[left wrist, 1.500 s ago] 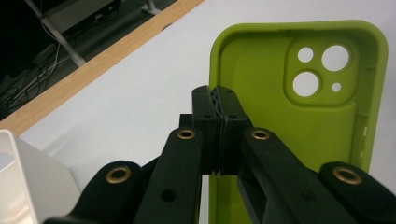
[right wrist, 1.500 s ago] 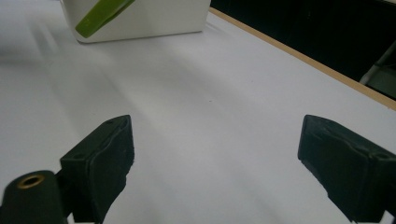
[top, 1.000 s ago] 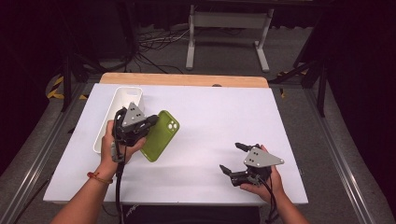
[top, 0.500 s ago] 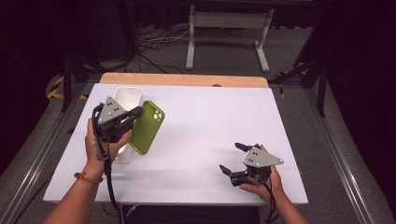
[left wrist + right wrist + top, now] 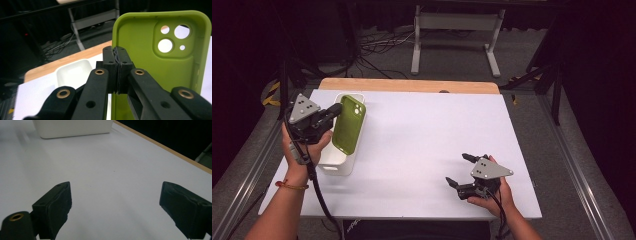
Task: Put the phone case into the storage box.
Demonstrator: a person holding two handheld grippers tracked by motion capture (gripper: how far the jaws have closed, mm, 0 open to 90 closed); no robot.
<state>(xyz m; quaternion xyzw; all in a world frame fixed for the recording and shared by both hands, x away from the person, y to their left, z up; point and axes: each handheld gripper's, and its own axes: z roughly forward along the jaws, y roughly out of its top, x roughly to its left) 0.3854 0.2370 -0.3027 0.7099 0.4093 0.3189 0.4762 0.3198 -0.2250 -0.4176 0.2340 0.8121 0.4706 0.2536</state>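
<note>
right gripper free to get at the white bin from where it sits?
Probably yes. The right gripper rests open on bare table, with nothing between it and the white bin; the left gripper holds the green phone case over it.

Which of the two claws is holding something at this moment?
The left claw: it is shut on the green phone case above the white tray. The right claw stands open.

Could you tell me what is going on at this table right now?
A person works with a claw in each hand. The left claw is shut on the edge of a green phone case and holds it lifted over the white bin at the table's left side. The right claw rests open near the front edge, holding nothing.
</note>
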